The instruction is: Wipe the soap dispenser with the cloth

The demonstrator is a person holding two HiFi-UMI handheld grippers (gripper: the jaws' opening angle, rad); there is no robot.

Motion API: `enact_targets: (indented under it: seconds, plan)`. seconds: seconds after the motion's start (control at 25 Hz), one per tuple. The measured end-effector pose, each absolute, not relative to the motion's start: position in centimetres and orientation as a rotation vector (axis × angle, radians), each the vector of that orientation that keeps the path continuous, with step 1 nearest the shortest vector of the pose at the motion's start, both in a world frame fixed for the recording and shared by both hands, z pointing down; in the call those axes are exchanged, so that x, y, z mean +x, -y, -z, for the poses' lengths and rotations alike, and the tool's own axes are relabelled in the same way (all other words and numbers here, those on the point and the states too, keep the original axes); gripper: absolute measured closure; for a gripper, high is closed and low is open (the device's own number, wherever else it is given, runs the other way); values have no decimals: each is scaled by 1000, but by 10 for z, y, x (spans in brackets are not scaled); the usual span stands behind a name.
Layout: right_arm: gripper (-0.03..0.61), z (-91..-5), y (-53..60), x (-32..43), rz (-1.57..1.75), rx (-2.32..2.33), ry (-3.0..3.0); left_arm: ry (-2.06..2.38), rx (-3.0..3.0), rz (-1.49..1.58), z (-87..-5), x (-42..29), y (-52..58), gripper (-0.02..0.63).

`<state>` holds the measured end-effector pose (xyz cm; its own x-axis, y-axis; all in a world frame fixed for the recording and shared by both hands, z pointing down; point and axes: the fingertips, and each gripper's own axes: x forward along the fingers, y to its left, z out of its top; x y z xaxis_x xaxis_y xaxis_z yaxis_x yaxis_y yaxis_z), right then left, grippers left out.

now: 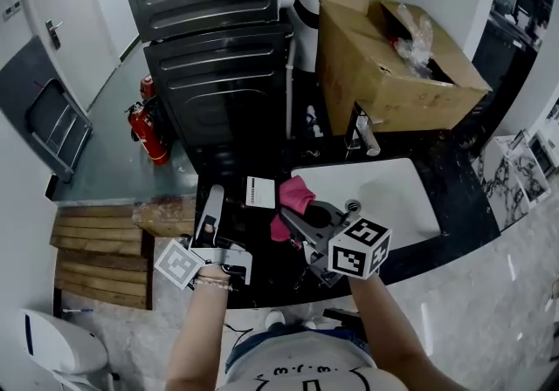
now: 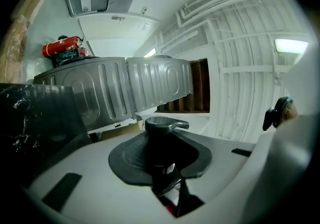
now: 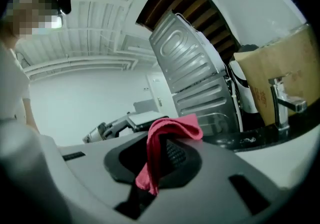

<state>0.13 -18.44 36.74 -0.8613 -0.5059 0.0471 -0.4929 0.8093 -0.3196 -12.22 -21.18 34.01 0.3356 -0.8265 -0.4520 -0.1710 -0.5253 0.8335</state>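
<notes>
My left gripper (image 1: 229, 202) is shut on the soap dispenser (image 1: 259, 192), a dark bottle with a white label, held up over the black counter (image 1: 271, 271). In the left gripper view the dispenser's black pump head (image 2: 163, 127) stands between the jaws of the left gripper (image 2: 167, 168). My right gripper (image 1: 293, 220) is shut on a pink cloth (image 1: 294, 195), which hangs right beside the dispenser; I cannot tell whether they touch. The right gripper view shows the cloth (image 3: 162, 140) draped out of the right gripper (image 3: 159, 160), with the dispenser's label (image 3: 143, 118) just behind it.
A white sink basin (image 1: 397, 197) with a chrome faucet (image 1: 362, 132) lies to the right. Behind it stands an open cardboard box (image 1: 393, 66). A grey ribbed machine (image 1: 218, 31), a red fire extinguisher (image 1: 148, 132) and wooden pallets (image 1: 96, 250) are at the left.
</notes>
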Motion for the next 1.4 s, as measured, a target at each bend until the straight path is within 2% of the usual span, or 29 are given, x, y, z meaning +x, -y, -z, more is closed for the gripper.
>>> enact_targets:
  seconds: [0.16, 0.36, 0.6, 0.76, 0.88, 1.08, 1.2, 1.4]
  plan:
    - [531, -333, 177, 7, 454, -720, -2878, 868, 1894, 1231, -339, -127, 214, 509]
    - [531, -331, 169, 3, 450, -643, -2892, 851, 1873, 1251, -335, -129, 215, 509]
    - [531, -367, 162, -14, 516, -614, -2975, 808, 1801, 1311, -341, -137, 213, 509]
    - [531, -404, 162, -19, 494, -748, -3137, 919, 1876, 1232, -339, -140, 215, 509]
    - [531, -423, 173, -5, 511, -960, -3171, 1124, 1997, 1065, -345, -142, 225, 509]
    - [531, -425, 179, 27, 529, -1123, -3111, 1535, 2256, 491, -373, -131, 254, 509]
    - [531, -422, 180, 44, 521, -1183, -3075, 1614, 2354, 232, -390, -119, 272, 509]
    - [530, -427, 182, 67, 548, -1288, -3041, 1585, 2463, -13, -416, -107, 300, 509]
